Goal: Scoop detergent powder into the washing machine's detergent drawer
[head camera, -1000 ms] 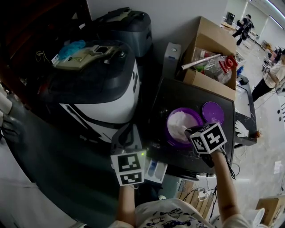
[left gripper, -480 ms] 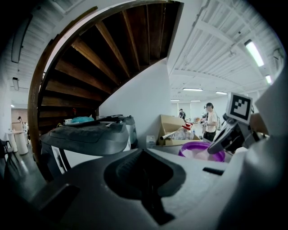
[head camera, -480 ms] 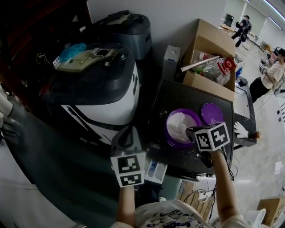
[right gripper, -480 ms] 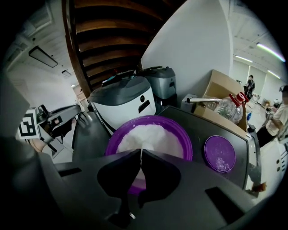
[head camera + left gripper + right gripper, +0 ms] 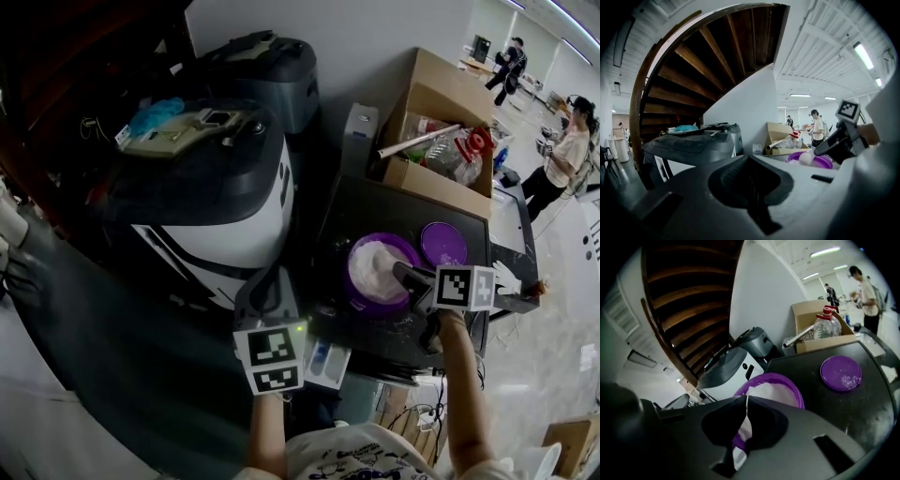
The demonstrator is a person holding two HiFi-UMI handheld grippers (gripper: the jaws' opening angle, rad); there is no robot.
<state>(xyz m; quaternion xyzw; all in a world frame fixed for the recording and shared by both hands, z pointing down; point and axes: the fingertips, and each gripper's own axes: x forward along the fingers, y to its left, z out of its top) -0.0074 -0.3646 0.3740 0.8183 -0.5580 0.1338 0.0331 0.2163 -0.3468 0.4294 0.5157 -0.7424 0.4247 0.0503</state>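
Observation:
A purple tub (image 5: 361,281) of white detergent powder stands on a black table (image 5: 394,208), right of the white washing machine (image 5: 225,220). My right gripper (image 5: 407,277) reaches over the tub's right rim, shut on a white scoop (image 5: 742,440). In the left gripper view the scoop (image 5: 806,157) shows a heap of powder just above the tub (image 5: 816,161). The tub (image 5: 772,386) fills the middle of the right gripper view. My left gripper (image 5: 270,286) is shut with nothing between its fingers, low in front of the machine. The white and blue detergent drawer (image 5: 325,361) sticks out beside it.
The tub's purple lid (image 5: 443,243) lies on the table to the right, dusted with powder. An open cardboard box (image 5: 441,127) with a bottle stands at the table's back. A dark curved staircase (image 5: 708,61) rises left of the machine. People walk in the far room.
My right gripper has rolled and shifted a little to the right over the tub, so its marker cube now faces differently. The left gripper has stayed in place.

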